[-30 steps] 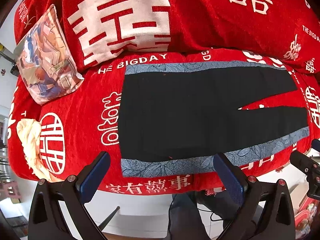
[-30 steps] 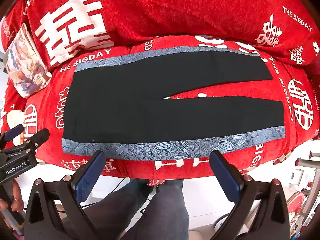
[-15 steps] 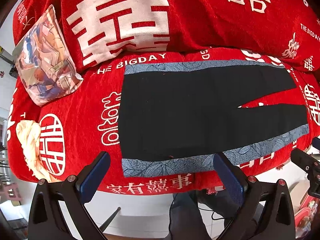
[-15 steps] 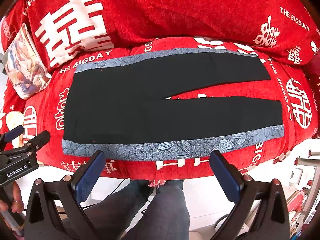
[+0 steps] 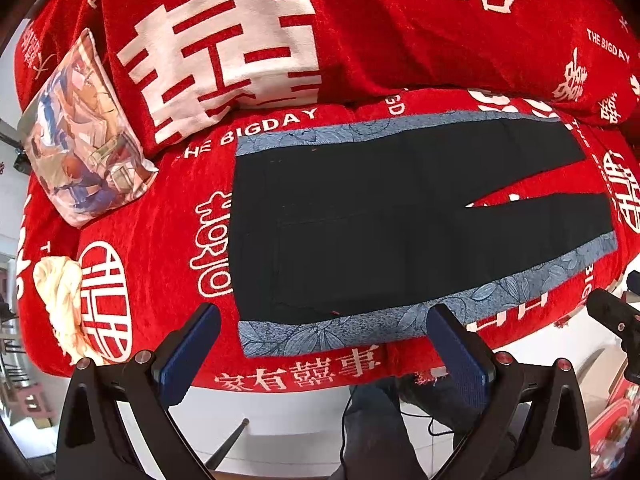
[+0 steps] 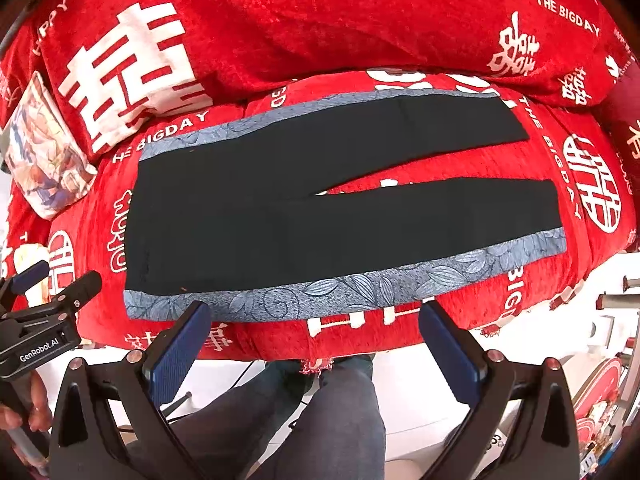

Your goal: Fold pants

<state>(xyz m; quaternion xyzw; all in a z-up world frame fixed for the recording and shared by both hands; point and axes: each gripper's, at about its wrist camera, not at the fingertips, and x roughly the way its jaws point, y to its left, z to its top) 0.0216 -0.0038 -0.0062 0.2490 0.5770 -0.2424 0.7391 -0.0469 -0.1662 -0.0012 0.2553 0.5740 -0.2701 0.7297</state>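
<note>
1. The black pants with blue floral side stripes (image 6: 344, 216) lay flat on the red sofa seat (image 6: 536, 300), legs spread apart.
2. The left tool (image 5: 324, 344) hovered before the sofa's front edge, jaws wide, empty.
3. The right tool (image 6: 316, 344) hovered likewise, spread and empty.

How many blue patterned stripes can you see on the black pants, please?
2: one stripe runs along the near edge of the pants, the other stripe along the far edge by the backrest.
</note>
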